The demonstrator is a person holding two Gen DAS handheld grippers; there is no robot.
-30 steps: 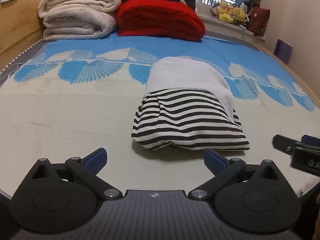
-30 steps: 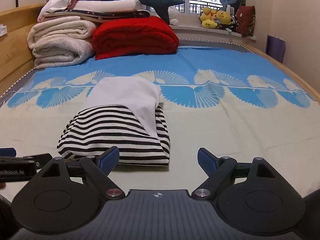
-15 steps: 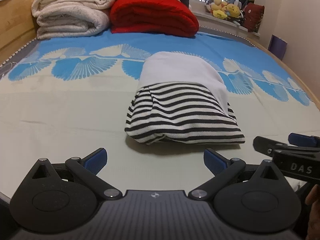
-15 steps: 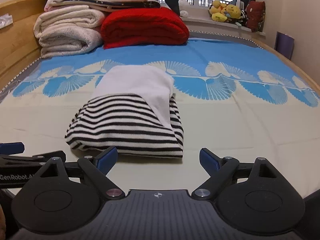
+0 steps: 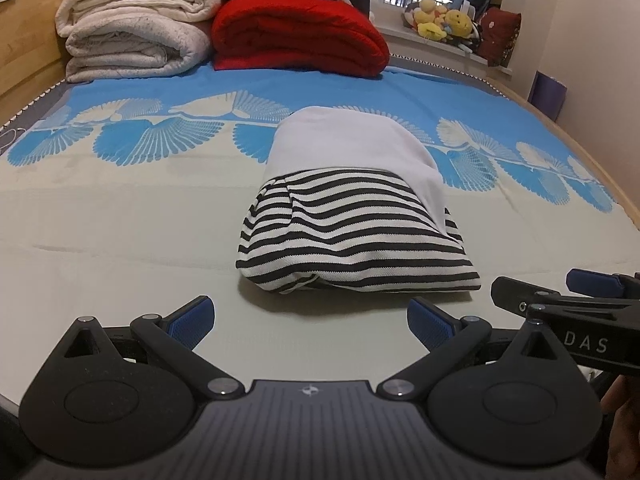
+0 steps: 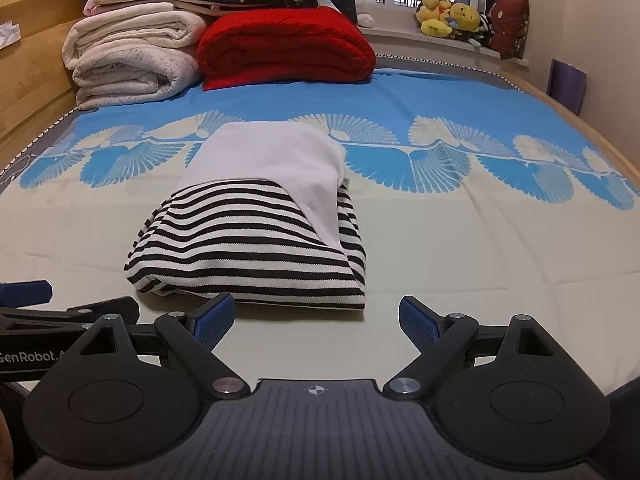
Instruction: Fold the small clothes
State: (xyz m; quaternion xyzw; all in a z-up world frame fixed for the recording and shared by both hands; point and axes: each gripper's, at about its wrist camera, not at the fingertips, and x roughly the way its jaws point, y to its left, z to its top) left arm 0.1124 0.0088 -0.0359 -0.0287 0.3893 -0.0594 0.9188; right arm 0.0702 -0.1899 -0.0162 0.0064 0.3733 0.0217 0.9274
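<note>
A folded garment (image 5: 352,236), black-and-white striped with a plain white part on top and at the back, lies on the bed sheet (image 5: 120,240). My left gripper (image 5: 310,322) hovers open just in front of its near edge, nothing between its blue pads. In the right wrist view the same garment (image 6: 256,240) sits ahead and slightly left, and my right gripper (image 6: 316,320) is open and empty, its left pad close to the garment's near edge. The right gripper's side shows at the left view's right edge (image 5: 560,300); the left gripper's side shows in the right wrist view (image 6: 60,312).
Folded cream blankets (image 5: 132,36) and a red blanket (image 5: 300,36) are stacked at the far end of the bed. Plush toys (image 6: 452,16) line the windowsill. A wooden bed frame (image 6: 36,80) runs along the left; a purple item (image 6: 568,84) leans against the right wall.
Both grippers have drifted slightly closer to the garment and toward each other; the other gripper shows more in each view. The garment has not moved and both grippers stay open.
</note>
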